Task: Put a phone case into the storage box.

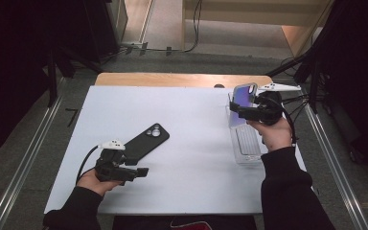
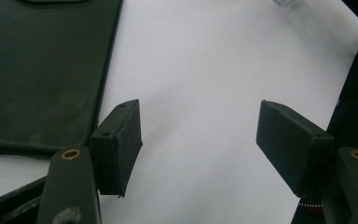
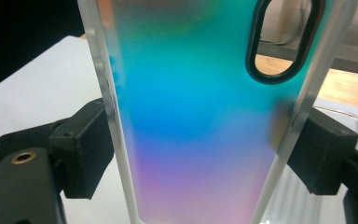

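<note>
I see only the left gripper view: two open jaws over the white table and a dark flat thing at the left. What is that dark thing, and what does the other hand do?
Observer: It is a black phone case, lying flat on the white table with its camera hole at the far end.
Operator: Does my left gripper touch it?
Observer: From the high view I cannot tell; the left gripper sits at the case's near end, jaws open with nothing between them.
Operator: And the right hand?
Observer: The right gripper is shut on a rainbow-coloured phone case, held upright above a clear tray.
</note>
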